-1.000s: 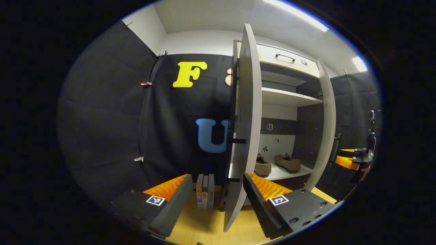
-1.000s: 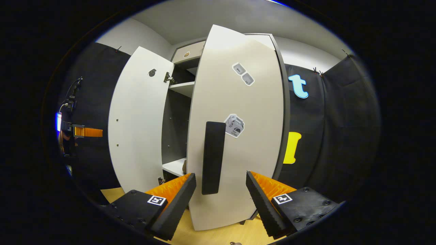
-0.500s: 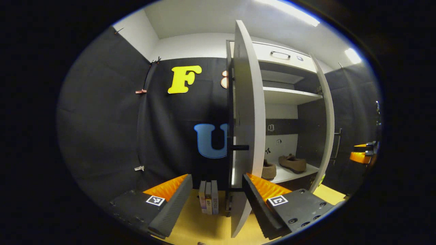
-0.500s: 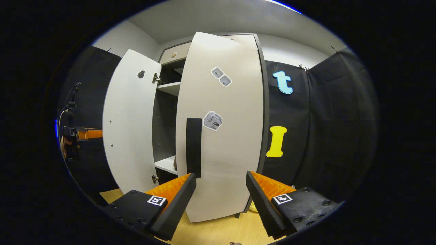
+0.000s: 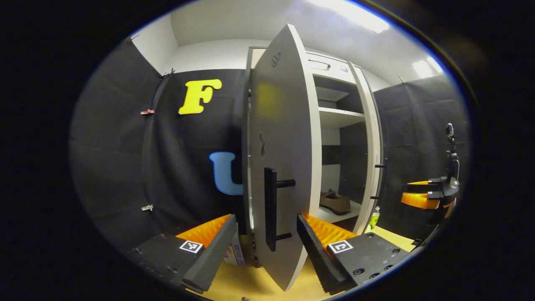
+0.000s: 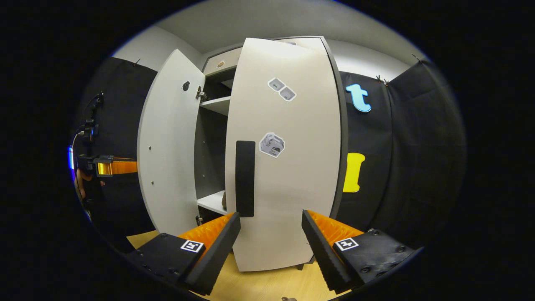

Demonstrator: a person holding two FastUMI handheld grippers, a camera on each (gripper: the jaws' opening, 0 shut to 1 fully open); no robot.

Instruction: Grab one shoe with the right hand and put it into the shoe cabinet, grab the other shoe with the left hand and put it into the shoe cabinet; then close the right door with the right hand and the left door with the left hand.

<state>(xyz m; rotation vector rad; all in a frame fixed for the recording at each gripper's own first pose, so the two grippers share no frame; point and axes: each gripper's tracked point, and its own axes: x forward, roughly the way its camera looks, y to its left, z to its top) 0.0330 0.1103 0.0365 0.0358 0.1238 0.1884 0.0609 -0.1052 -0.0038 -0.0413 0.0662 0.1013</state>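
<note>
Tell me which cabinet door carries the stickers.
The right door, straight ahead of the right claw; stickers dot its outer face. The left door shows none.

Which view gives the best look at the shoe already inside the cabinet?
The left gripper view: the brown shoe lies on the lower shelf, seen through the gap between the doors. In the right gripper view, the right door hides the shelf; only a small brown sliver at its edge, possibly a shoe.

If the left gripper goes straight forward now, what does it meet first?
Most likely the left door of the cabinet: its outer face with the black handle stands between the open fingers of the left gripper. Depth is unclear.
</note>
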